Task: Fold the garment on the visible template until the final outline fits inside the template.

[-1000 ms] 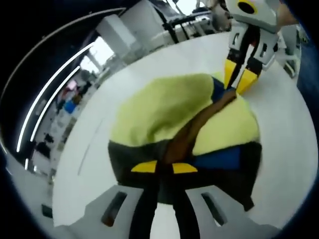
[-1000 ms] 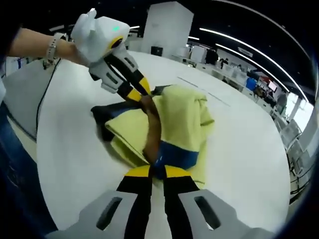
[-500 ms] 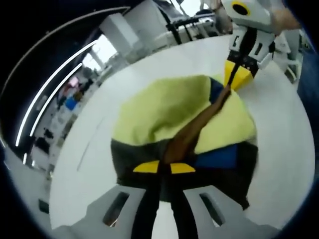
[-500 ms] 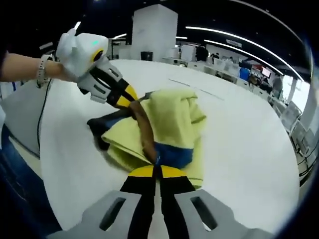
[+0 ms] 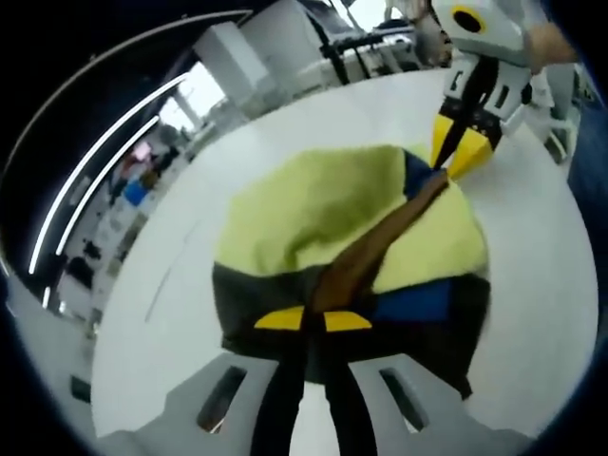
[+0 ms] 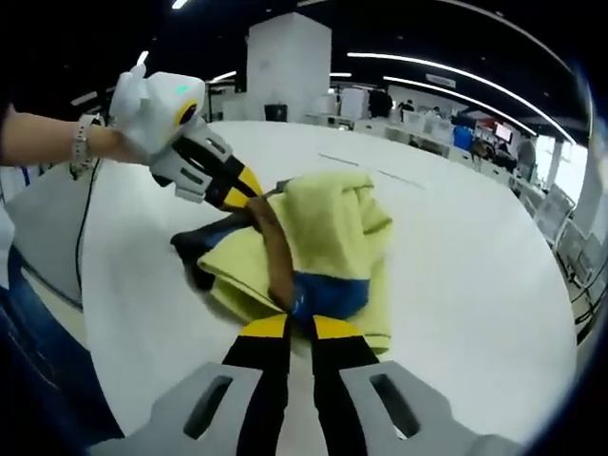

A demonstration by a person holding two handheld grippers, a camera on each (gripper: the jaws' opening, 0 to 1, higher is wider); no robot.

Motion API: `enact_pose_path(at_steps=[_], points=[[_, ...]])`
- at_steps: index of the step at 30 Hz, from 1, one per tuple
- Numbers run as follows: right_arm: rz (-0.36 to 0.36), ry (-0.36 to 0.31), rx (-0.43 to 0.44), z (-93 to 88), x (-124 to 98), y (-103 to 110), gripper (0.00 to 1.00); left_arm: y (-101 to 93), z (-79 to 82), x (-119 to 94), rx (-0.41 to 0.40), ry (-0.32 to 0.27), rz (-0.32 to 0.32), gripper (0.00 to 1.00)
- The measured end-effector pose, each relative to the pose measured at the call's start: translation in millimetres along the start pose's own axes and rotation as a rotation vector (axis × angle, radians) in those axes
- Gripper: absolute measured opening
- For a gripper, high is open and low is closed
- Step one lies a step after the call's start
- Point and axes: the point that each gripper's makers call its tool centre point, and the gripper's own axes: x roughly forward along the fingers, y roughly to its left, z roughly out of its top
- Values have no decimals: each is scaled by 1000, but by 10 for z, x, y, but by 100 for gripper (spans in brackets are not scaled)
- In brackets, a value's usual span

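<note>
A garment [image 5: 332, 209] in yellow-green, blue, black and brown hangs bunched between both grippers above a white table [image 5: 171, 285]. My left gripper [image 5: 312, 321] is shut on its black and brown edge at the bottom of the left gripper view. The right gripper [image 5: 454, 161] comes in at the upper right there, clamped on the far end of the brown band. In the right gripper view my right gripper [image 6: 299, 328] is shut on the garment [image 6: 323, 228] at its blue part, and the left gripper [image 6: 249, 185], held by a person's hand, grips the far end.
The round white table [image 6: 456, 266] spreads around the garment. A thin line [image 6: 337, 160] is marked on the table beyond the cloth. A black cable [image 6: 84, 228] runs along the left table edge. Office furniture and ceiling lights fill the background.
The garment stays held between both shut grippers. Both views shifted slightly with the hands; the cloth sags a little lower in the right gripper view.
</note>
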Motion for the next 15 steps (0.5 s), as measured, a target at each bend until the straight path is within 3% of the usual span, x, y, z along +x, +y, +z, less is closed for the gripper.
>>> enact_pose_path(at_steps=[15], points=[[2, 21, -34, 2, 19, -20, 7, 7, -6, -22, 5, 5, -4, 1]])
